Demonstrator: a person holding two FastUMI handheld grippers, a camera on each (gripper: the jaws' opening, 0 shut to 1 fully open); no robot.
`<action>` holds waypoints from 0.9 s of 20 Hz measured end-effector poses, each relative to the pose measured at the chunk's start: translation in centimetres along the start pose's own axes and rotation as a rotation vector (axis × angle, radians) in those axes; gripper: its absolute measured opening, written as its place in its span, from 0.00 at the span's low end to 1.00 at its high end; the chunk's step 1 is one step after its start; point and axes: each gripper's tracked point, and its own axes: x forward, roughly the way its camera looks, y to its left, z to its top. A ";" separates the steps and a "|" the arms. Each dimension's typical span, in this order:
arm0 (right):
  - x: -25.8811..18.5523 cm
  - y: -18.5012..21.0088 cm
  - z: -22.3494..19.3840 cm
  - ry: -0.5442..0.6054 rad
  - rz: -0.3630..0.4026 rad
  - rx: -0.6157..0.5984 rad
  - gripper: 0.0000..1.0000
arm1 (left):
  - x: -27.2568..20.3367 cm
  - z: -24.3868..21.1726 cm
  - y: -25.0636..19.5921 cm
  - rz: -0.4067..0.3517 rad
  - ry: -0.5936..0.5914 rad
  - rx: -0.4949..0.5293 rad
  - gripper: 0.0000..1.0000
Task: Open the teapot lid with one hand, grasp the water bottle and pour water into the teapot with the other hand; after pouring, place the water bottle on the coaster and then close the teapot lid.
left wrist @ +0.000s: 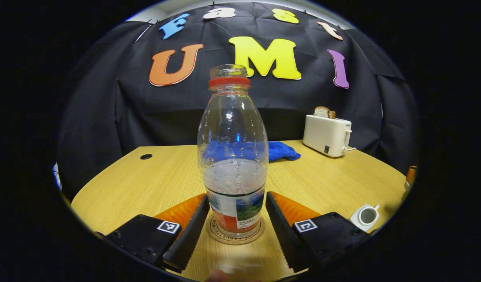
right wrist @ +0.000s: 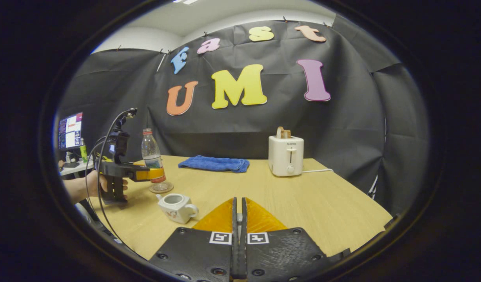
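A clear water bottle (left wrist: 232, 156) with a red neck ring and no cap stands upright on a round glass coaster (left wrist: 234, 238), part full. My left gripper (left wrist: 236, 197) is open, with a finger on each side of the bottle's lower half and a small gap to each. In the right gripper view a hand (right wrist: 95, 184) holds that left gripper (right wrist: 157, 173) around the bottle (right wrist: 151, 154). The white teapot (right wrist: 176, 206) sits lidless just in front of the coaster (right wrist: 161, 188). My right gripper (right wrist: 238, 213) is shut, with a small pale piece pinched between its fingers, seemingly the lid's knob.
A white toaster (right wrist: 285, 156) with bread in it stands at the back of the wooden table (right wrist: 322, 203), its cord trailing right. A blue cloth (right wrist: 215, 163) lies behind the bottle. A monitor (right wrist: 69, 130) is past the table's left edge.
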 end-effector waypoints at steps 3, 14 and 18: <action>-0.1 0.4 0.1 -0.003 0.003 -0.004 0.00 | -0.8 -0.5 0.3 0.023 0.023 -0.014 0.99; 2.3 7.0 2.1 -0.027 0.126 -0.071 0.00 | -11.4 -1.9 5.1 0.160 0.002 -0.099 0.99; 4.4 10.7 2.3 -0.030 0.201 -0.086 0.00 | -15.6 -1.7 8.2 0.243 -0.050 -0.100 0.99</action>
